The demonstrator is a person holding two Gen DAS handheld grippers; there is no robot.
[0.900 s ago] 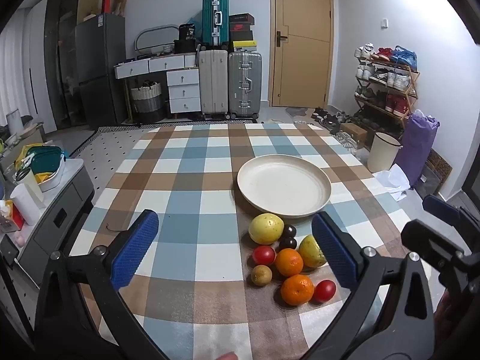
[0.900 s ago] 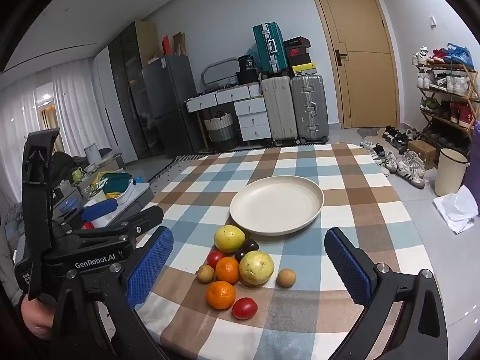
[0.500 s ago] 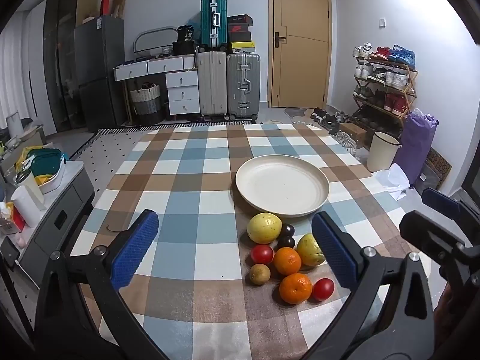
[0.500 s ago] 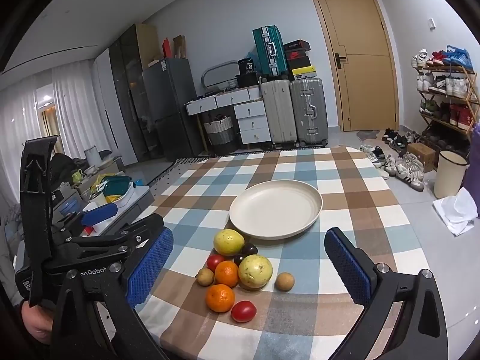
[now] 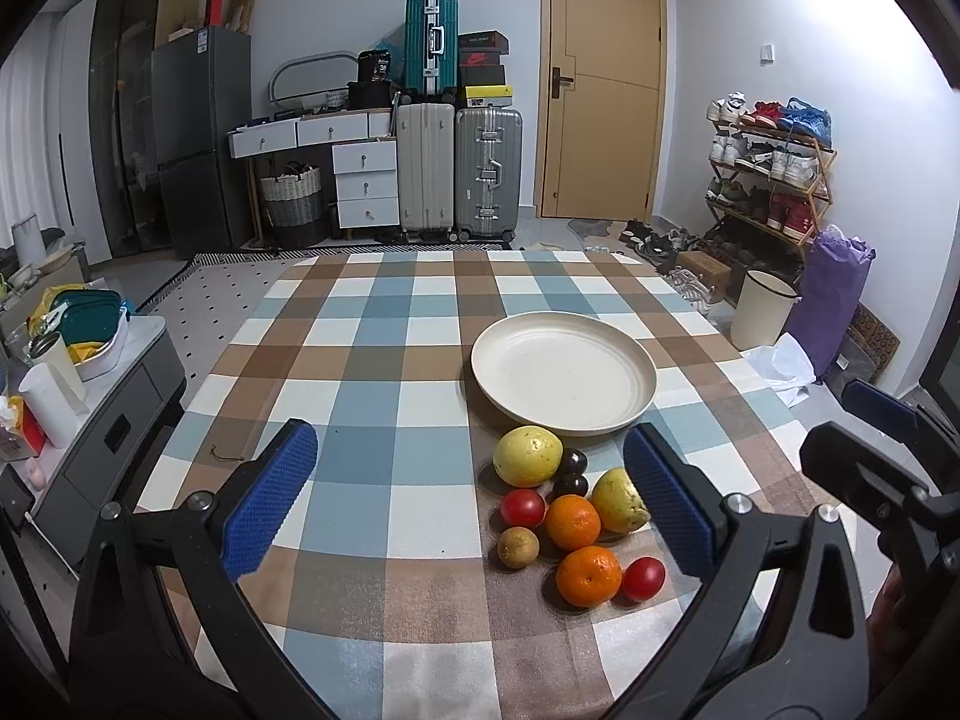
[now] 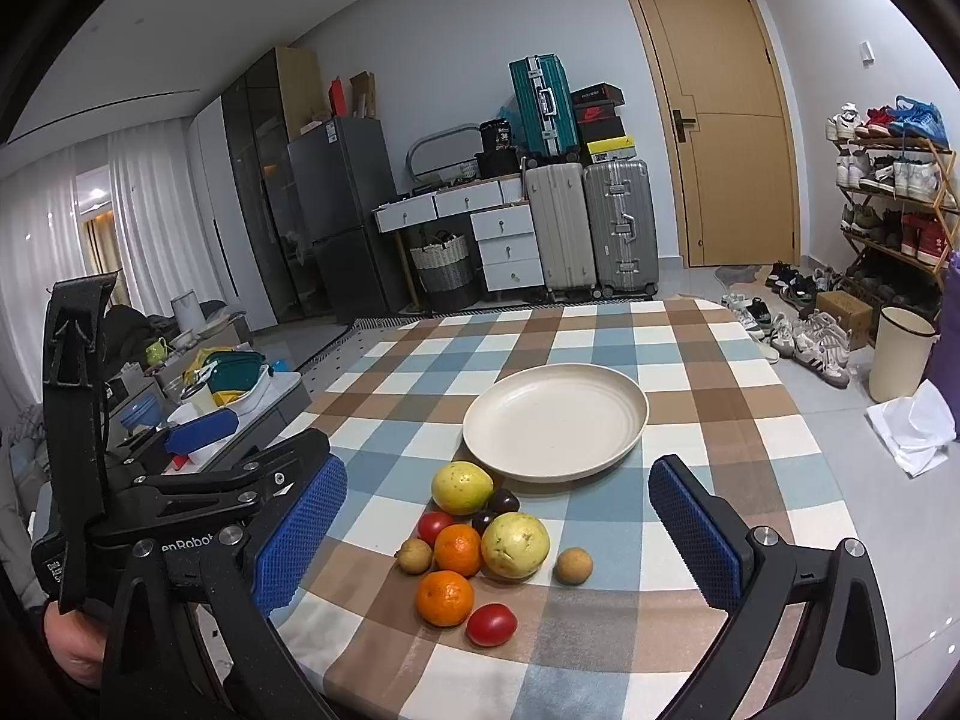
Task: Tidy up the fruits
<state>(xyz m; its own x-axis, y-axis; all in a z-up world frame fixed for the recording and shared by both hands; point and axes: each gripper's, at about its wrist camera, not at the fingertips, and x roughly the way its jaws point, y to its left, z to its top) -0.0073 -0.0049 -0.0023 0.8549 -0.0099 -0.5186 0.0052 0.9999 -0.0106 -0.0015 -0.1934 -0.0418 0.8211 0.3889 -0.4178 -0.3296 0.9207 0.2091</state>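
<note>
An empty cream plate [image 5: 563, 379] [image 6: 555, 420] sits on the checked tablecloth. In front of it lies a cluster of fruit: two yellow-green guavas [image 5: 528, 456] [image 6: 515, 543], two oranges [image 5: 588, 576] [image 6: 445, 597], two red tomatoes [image 5: 643, 578] [image 6: 491, 624], two dark plums [image 5: 570, 461], and small brown fruits [image 5: 517, 547] [image 6: 573, 565]. My left gripper [image 5: 471, 501] is open and empty, above the table's near edge, left of the cluster. My right gripper [image 6: 498, 537] is open and empty, held above the near side of the cluster.
The table [image 5: 372, 360] stands in a room with suitcases [image 5: 456, 168], a drawer unit and a door behind. A low grey cabinet [image 5: 114, 384] with containers stands left of the table. A shoe rack [image 5: 768, 174] and a cream bin [image 5: 762, 309] stand to the right.
Both grippers have shifted slightly back and up; the fruit and plate sit a little lower in the right view. Nothing was grasped or moved on the table.
</note>
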